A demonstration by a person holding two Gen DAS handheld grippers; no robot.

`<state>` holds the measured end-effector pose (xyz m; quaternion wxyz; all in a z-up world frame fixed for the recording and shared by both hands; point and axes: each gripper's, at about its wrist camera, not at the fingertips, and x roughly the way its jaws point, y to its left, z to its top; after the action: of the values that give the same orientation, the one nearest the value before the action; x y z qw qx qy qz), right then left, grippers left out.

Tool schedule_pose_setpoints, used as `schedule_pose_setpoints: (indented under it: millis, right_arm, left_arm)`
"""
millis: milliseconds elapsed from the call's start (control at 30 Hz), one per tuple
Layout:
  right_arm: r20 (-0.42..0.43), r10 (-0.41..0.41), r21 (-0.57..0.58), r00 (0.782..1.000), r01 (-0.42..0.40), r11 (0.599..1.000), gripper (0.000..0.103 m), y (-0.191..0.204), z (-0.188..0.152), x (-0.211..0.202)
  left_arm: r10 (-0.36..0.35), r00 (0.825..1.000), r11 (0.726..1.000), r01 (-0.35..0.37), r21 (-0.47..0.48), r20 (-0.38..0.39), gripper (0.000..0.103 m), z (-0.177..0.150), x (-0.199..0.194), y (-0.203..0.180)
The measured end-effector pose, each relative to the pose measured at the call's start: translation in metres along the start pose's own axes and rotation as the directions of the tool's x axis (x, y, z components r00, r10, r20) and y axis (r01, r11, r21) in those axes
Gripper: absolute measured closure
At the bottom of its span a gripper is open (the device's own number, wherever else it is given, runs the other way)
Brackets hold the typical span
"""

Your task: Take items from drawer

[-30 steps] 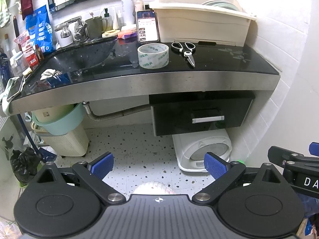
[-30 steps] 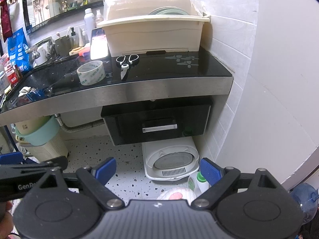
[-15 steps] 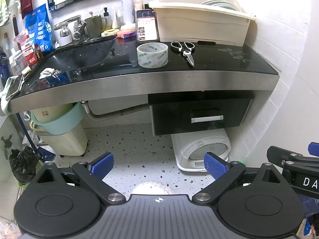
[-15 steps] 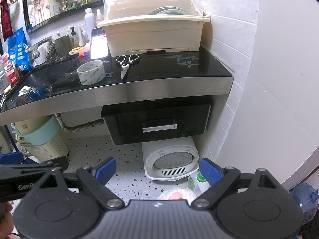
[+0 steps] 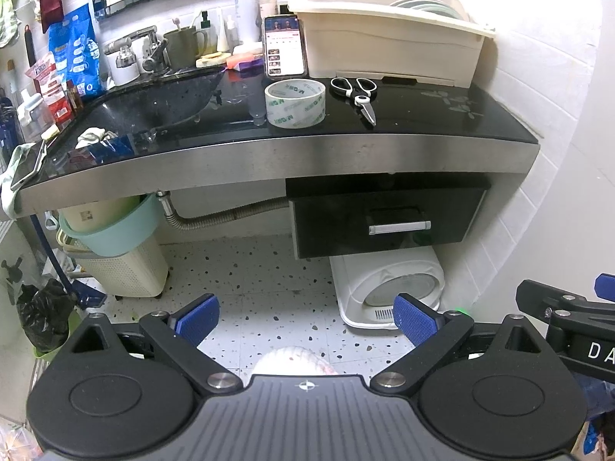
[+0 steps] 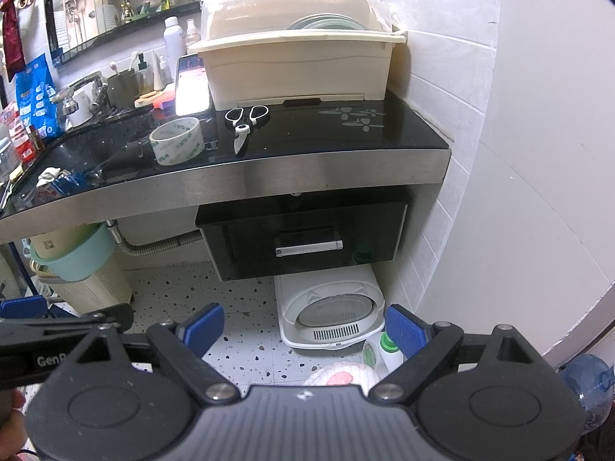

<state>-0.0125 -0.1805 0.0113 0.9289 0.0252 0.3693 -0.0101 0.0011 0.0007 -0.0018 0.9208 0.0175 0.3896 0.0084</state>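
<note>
A black drawer (image 5: 384, 223) with a silver handle (image 5: 399, 227) hangs shut under the right end of the black counter (image 5: 442, 123); it also shows in the right wrist view (image 6: 303, 234), handle (image 6: 309, 247). A roll of clear tape (image 5: 295, 103) (image 6: 177, 140) and white-handled scissors (image 5: 357, 94) (image 6: 246, 123) lie on the counter above it. My left gripper (image 5: 305, 322) is open and empty, well back from the drawer above the floor. My right gripper (image 6: 305, 330) is open and empty too, to the left gripper's right.
A cream dish rack (image 5: 388, 50) and a lit phone (image 5: 285, 50) stand behind the tape. A sink (image 5: 161, 96) takes the counter's left. Below are a white litter box (image 5: 388, 288), a teal basin on a cream basket (image 5: 115, 238), a hose (image 5: 215, 219) and a tiled wall (image 6: 538, 153) at right.
The view has shifted very slightly; both grippers stay open and nearly still. The drawer, tape and scissors have not moved.
</note>
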Motion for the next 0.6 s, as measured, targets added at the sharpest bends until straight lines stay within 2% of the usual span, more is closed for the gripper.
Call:
schedule_pose_setpoints:
  millis: [600]
  right_arm:
    - [0.021, -0.012, 0.005, 1.000, 0.012, 1.000, 0.012, -0.0011, 0.0001, -0.0004]
  left_arm:
    - [0.001, 1.000, 1.000, -0.001, 0.011, 0.004, 0.005, -0.0001, 0.0074, 0.0040]
